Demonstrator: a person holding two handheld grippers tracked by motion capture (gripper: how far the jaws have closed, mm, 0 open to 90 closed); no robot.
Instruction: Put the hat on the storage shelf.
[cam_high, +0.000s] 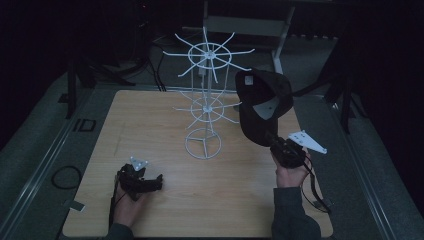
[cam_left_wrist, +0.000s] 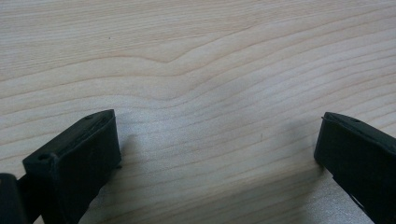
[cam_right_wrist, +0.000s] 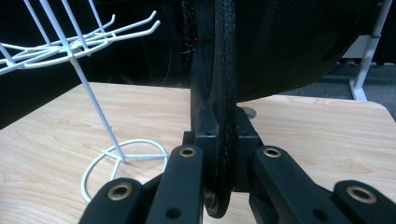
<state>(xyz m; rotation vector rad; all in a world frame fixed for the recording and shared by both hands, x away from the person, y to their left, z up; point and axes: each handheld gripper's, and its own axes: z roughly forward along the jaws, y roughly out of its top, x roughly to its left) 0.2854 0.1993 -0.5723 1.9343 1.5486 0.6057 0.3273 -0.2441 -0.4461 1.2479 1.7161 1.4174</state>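
- Holding the cap (cam_high: 262, 105) by its brim, the right gripper (cam_high: 274, 139) is clamped tight, just right of the wire rack (cam_high: 207, 95).
- Lift higher, then settle the crown onto a prong.
- Left gripper (cam_high: 156, 181) rests on the table (cam_high: 165, 125), jaws wide and empty.

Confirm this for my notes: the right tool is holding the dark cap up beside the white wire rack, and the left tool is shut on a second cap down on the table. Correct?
Not quite. The left tool grips nothing: the left gripper view shows its jaws apart over bare wooden table. The rest stands: the right tool is clamped on the dark cap, held up beside the white wire rack.
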